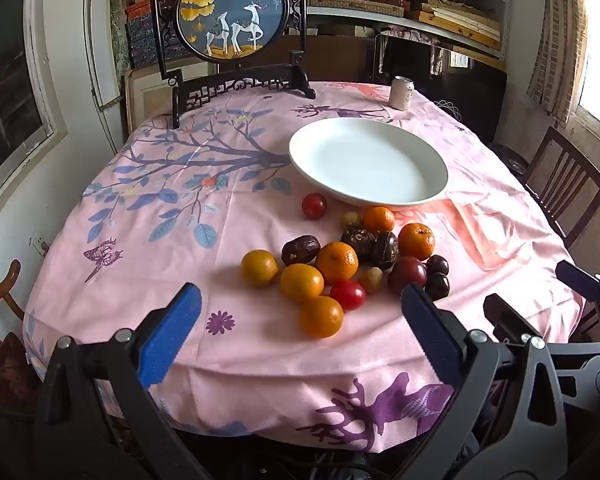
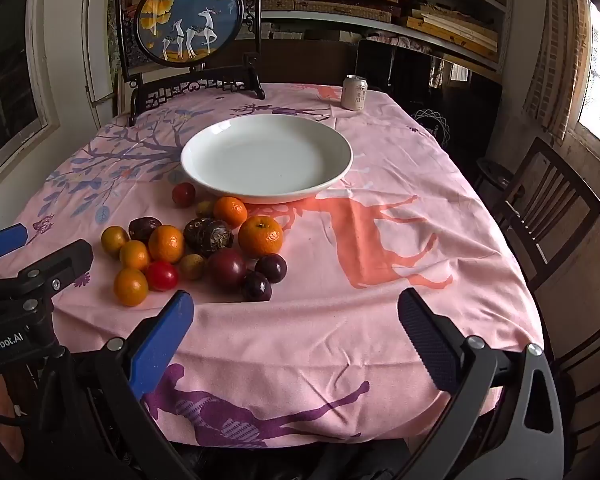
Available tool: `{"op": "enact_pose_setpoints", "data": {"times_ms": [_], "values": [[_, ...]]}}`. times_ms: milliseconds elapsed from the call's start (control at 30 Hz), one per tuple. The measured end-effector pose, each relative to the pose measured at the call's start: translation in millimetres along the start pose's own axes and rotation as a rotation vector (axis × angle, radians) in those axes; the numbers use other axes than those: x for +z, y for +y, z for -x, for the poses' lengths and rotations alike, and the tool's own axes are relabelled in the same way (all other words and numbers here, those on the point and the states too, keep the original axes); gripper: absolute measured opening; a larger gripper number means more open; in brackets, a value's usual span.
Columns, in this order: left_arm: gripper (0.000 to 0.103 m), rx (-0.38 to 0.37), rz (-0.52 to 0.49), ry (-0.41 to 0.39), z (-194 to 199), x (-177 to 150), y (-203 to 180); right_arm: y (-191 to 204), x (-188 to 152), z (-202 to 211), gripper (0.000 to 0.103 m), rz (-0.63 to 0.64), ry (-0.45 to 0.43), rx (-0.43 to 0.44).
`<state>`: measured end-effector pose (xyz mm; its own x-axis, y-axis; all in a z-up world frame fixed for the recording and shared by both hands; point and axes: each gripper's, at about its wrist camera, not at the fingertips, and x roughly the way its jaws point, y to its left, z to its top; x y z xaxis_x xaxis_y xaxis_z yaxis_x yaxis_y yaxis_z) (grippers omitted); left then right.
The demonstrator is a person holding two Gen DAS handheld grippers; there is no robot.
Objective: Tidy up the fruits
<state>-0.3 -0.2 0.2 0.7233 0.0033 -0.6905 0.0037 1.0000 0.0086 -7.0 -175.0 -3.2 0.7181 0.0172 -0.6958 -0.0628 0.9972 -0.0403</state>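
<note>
Left gripper hovering fingers apart, nothing held; fruits lying dead ahead at frame centre, nearest orange sitting between fingers. Right gripper gaping too; pile lying left-centre. Plate waiting bare beyond pile. Left looking nearer.

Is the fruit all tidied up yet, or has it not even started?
Not started. Nothing looks done: the white plate holds no fruit. Nothing is in hand: the left claw and right claw are both open and hold nothing. Left to do: the whole fruit pile sits on the tablecloth beside the plate.
</note>
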Motion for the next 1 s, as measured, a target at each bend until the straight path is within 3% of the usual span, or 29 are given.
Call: {"op": "enact_pose_setpoints", "data": {"times_ms": [1000], "values": [[0.101,-0.001,0.000,0.009,-0.5,0.1,0.0,-1.4,0.4,0.6,0.102,-0.003,0.002,0.002]]}}
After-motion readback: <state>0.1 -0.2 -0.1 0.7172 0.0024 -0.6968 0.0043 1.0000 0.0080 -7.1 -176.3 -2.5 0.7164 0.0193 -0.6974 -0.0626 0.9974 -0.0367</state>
